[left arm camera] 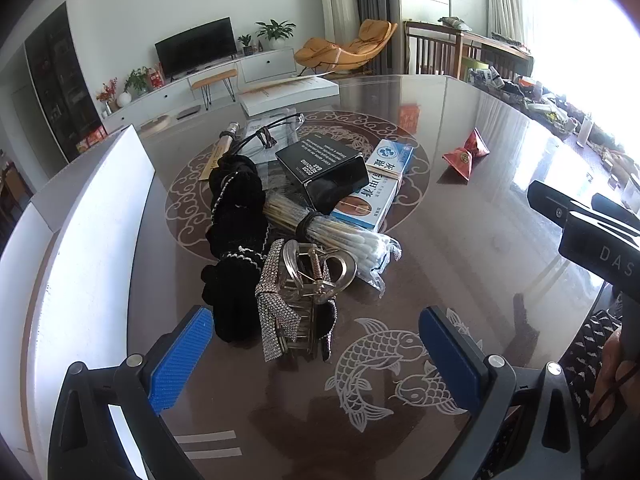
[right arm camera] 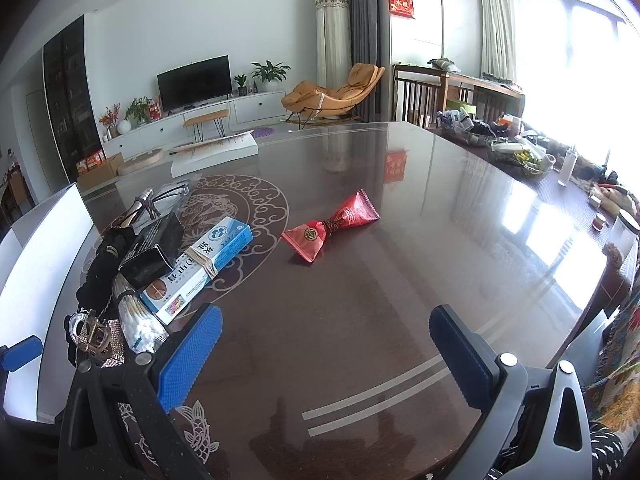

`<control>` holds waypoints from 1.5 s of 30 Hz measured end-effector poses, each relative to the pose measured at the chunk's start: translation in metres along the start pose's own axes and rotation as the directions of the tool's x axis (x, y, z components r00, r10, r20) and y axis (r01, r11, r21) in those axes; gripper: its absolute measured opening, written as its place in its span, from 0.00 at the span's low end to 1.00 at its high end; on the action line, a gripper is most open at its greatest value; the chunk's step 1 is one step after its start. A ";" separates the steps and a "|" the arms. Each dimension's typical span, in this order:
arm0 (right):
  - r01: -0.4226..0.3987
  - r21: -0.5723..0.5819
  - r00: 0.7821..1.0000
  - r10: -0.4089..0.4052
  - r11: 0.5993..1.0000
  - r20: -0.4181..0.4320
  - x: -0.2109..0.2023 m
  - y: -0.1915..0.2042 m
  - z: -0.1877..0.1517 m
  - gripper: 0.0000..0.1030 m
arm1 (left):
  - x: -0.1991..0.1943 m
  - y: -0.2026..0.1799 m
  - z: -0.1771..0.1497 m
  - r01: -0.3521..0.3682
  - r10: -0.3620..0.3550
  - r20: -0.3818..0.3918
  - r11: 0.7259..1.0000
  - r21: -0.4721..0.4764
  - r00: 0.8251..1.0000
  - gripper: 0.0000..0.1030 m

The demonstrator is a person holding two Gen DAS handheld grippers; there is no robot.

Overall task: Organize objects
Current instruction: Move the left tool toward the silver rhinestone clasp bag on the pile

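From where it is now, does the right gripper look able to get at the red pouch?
Probably yes. The right gripper is open and empty, and the red pouch lies alone ahead of it on bare table, apart from the pile at the left.

Blown-out window glare, perhaps daylight

On the table [right arm camera: 360, 300]: 1 red pouch [right arm camera: 332, 226], 1 blue-white box [right arm camera: 200, 268], 1 black box [left arm camera: 324, 166], 1 bundle of cotton swabs [left arm camera: 340, 236], 1 rhinestone hair clip [left arm camera: 304, 280], 1 black fabric item [left arm camera: 236, 240], 1 pr of glasses [left arm camera: 276, 130], 1 white box at far edge [left arm camera: 288, 94]. Also 1 white bin on the left [left arm camera: 80, 260]. Grippers: 2, left [left arm camera: 316, 344] & right [right arm camera: 326, 344], w/ 2 blue pads each.
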State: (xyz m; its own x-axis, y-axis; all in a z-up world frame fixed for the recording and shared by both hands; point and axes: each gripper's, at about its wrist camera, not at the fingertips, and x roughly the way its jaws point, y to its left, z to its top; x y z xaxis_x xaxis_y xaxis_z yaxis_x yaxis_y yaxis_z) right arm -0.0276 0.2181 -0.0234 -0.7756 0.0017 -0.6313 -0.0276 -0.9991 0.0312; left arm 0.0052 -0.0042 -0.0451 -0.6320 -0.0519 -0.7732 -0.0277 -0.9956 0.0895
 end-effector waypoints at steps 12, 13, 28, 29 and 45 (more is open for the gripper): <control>0.001 -0.004 1.000 -0.001 1.000 -0.011 0.003 0.002 -0.001 1.00 | 0.007 -0.001 -0.004 -0.010 0.010 -0.019 1.000 0.009 1.000 1.00; 0.001 -0.004 1.000 -0.001 1.000 -0.012 0.003 0.002 -0.001 1.00 | 0.008 -0.001 -0.004 -0.009 0.010 -0.021 1.000 0.006 1.000 1.00; 0.001 -0.006 1.000 -0.001 1.000 -0.015 0.004 0.004 -0.001 1.00 | 0.015 0.000 -0.010 -0.006 0.006 -0.043 1.000 0.001 0.999 1.00; 0.001 -0.006 1.000 -0.001 1.000 -0.015 0.004 0.004 -0.001 1.00 | 0.015 0.000 -0.011 -0.006 0.006 -0.044 1.000 0.001 0.999 1.00; -0.002 -0.006 1.000 0.002 1.000 -0.024 0.006 0.007 -0.003 1.00 | 0.020 0.002 -0.017 -0.008 0.008 -0.065 1.000 0.004 0.998 1.00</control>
State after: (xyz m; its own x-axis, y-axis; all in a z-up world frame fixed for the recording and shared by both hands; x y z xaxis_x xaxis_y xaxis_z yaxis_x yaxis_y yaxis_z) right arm -0.0305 0.2114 -0.0291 -0.7602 -0.0011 -0.6497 -0.0221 -0.9994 0.0276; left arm 0.0056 -0.0086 -0.0705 -0.5808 -0.0650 -0.8114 -0.0256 -0.9949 0.0979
